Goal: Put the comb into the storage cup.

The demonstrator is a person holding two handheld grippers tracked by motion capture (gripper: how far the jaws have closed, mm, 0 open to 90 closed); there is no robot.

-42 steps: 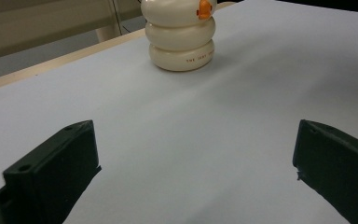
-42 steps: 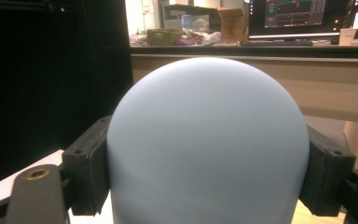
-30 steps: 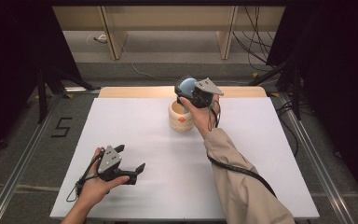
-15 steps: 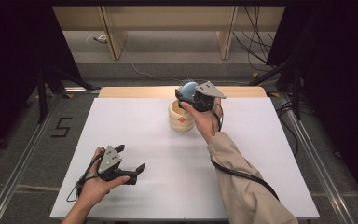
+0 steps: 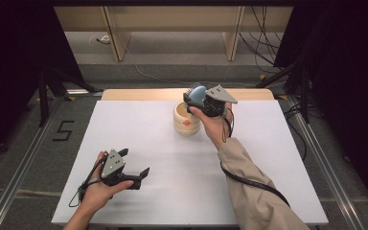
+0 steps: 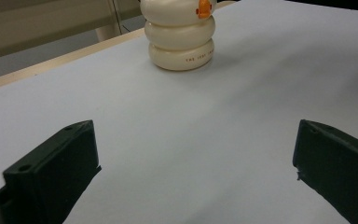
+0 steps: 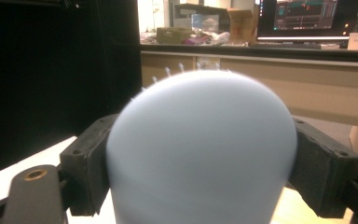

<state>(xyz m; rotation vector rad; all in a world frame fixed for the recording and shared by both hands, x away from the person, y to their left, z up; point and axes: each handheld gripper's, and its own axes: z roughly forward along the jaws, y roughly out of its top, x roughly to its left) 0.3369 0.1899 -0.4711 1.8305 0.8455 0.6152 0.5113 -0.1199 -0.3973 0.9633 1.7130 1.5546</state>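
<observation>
The right tongs point(image 5: 195, 97) are clamping a smooth, rounded pale-blue brush point(image 7: 200, 154) with fine bristles, hovering just above the glossy cream, ring-stacked ceramic holder point(image 5: 186, 120) at the desk's point(image 5: 268, 143) twelve o'clock. The left tongs point(image 5: 143, 173) are gaping empty, resting on the matte white desk at seven o'clock.

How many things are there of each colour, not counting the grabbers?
Cream: 1, the ringed holder on the table
Light blue: 1, the brush clamped in the right gripper
Total: 2
</observation>
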